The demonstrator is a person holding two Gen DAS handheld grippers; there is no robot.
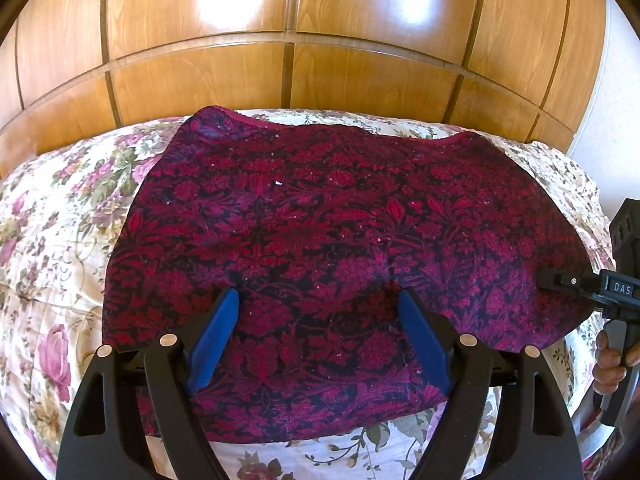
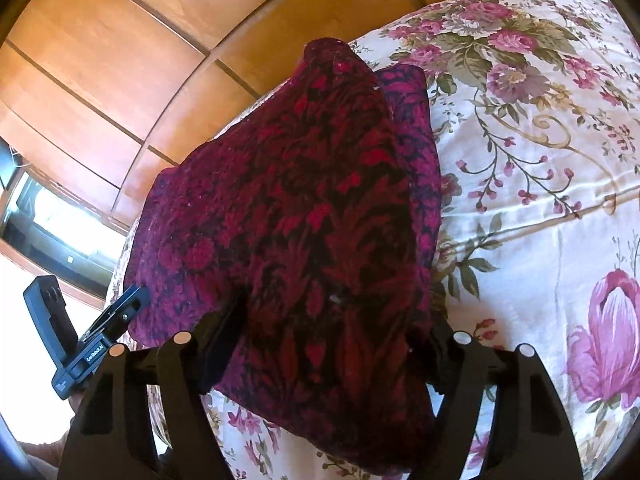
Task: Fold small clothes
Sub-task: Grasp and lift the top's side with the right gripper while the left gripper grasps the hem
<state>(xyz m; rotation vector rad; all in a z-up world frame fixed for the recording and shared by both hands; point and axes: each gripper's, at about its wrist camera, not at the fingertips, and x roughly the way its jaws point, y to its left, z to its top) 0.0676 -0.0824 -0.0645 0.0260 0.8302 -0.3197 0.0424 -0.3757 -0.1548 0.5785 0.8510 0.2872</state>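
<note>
Left gripper [image 1: 318,312] is hovering low over the near half of the cloth [image 1: 340,240], jaws standing wide apart, blue pads [image 1: 212,340] either side of bare fabric, nothing pinched between them. Can't tell whether the pad tips are touching the fabric.

Right gripper [image 2: 332,320] is sitting at the cloth's right edge, with a raised fold of the cloth [image 2: 320,220] draping between and over its fingers; fingers mostly hidden under the fabric, so I cannot tell whether the pads are pressing on it or just standing around it. In the left wrist view the same gripper [image 1: 560,282] is showing at the right margin, its tip at the cloth edge, with a hand [image 1: 608,360] holding its handle below.

Cloth is dark red with a black floral pattern, lying spread on the bed [image 1: 60,240], mostly flat in the left view, and bunching up into a lifted ridge on the right-gripper side. A brighter purple layer [image 2: 416,120] is peeking out beside the ridge in the right view.

Bed is carrying a cream cover with pink roses and green leaves.

Beyond the cloth, a glossy wooden headboard [image 1: 280,40] with panel lines is running across the back, catching light glare.
</note>
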